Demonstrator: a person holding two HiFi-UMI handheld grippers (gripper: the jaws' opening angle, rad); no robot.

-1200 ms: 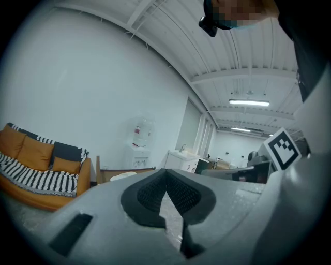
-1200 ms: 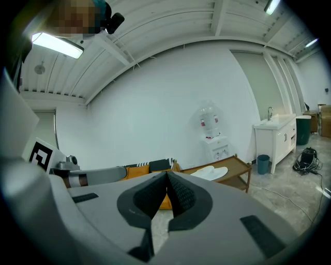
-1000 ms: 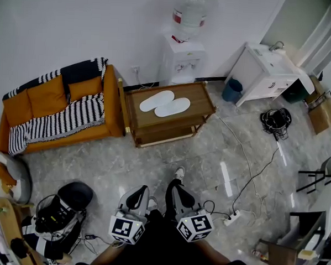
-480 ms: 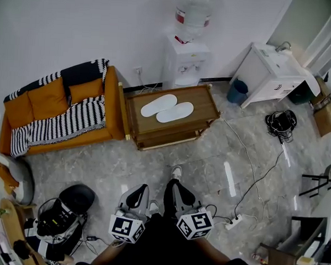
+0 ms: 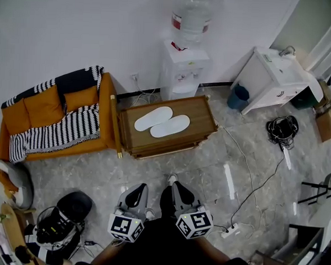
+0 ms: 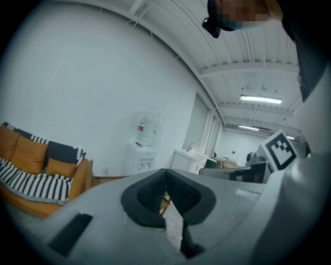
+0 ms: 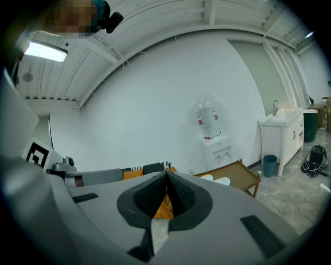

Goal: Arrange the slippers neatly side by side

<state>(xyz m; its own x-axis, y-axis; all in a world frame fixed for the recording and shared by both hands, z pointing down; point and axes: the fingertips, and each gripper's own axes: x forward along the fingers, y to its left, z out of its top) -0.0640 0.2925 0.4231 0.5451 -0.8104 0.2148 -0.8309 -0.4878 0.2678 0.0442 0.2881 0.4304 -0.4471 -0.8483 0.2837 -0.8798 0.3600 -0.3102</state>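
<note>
Nearest, two grey two-jaw grippers: left gripper (image 5: 137, 193) and right gripper (image 5: 179, 192), both pressed together, pinching nothing. Beyond, bare grey marble floor (image 5: 152, 170), open up to the near edge of one low brown wooden table (image 5: 202, 112). There, two flat white slippers (image 5: 170, 125) mid-top, side by side, clear of all edges, long axes parallel along the table's length.

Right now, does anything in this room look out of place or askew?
Only one thing: the pair of white slippers lies on top of the wooden table instead of the floor. They sit side by side, but slightly slanted against the table's edges. Nothing looks spilled or damaged.
</note>
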